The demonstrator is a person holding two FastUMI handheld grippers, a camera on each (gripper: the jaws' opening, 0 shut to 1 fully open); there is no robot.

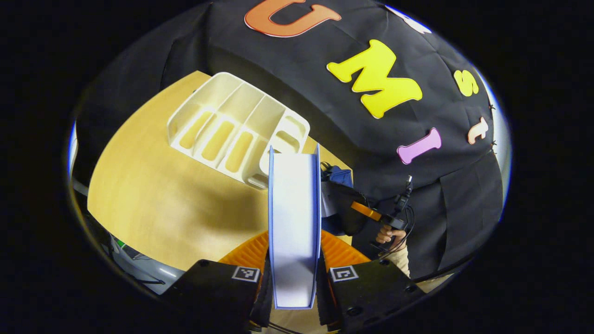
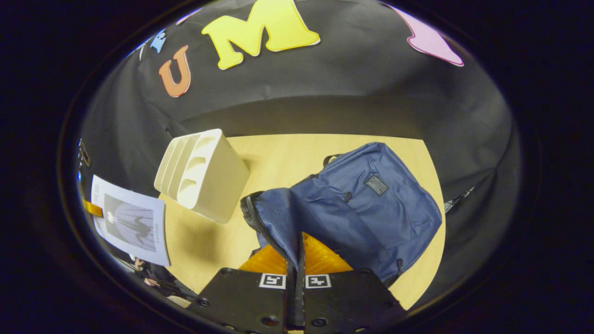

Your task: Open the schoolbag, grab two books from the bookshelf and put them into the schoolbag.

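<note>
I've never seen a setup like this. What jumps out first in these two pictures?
Most striking is the book standing on edge, clamped in the left gripper above the wooden table. Behind it sits the cream bookshelf, its slots bare. In the right gripper view, the navy schoolbag lies on the table, its zipped edge pinched in the right gripper.

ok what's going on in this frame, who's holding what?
A person is packing books into a schoolbag with two handheld tools. The left tool is clamped on a book, held up off the wooden table in front of the white bookshelf. The right tool pinches the zipper edge of the blue schoolbag, holding its mouth open. The book is not in the bag yet.
</note>
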